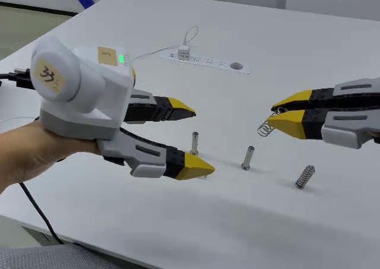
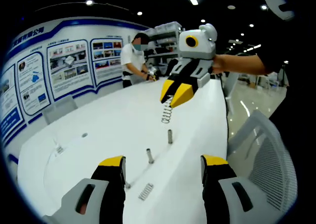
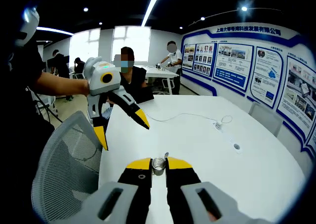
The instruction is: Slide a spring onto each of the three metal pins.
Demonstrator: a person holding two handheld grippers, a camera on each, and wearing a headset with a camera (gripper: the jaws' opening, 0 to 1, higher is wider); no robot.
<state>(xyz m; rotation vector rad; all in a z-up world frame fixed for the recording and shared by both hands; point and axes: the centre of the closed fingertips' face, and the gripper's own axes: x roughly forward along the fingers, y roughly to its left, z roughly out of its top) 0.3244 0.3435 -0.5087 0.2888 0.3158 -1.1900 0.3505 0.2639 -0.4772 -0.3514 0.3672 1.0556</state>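
We see the grey, yellow-tipped left gripper (image 1: 190,138), held in a hand (image 1: 35,153) above the white table (image 1: 148,221), its jaws spread wide apart with nothing between them. Opposite, the matching right gripper (image 1: 274,116) has its jaws clamped on a small coiled metal spring (image 1: 265,126), which hangs in the air near a short upright metal pin (image 1: 247,158). A second metal pin (image 1: 195,142) stands bare beside it, and a third pin (image 2: 127,184) stands close by the left gripper. A second coiled spring (image 1: 305,176) lies on the table, apart from the pins.
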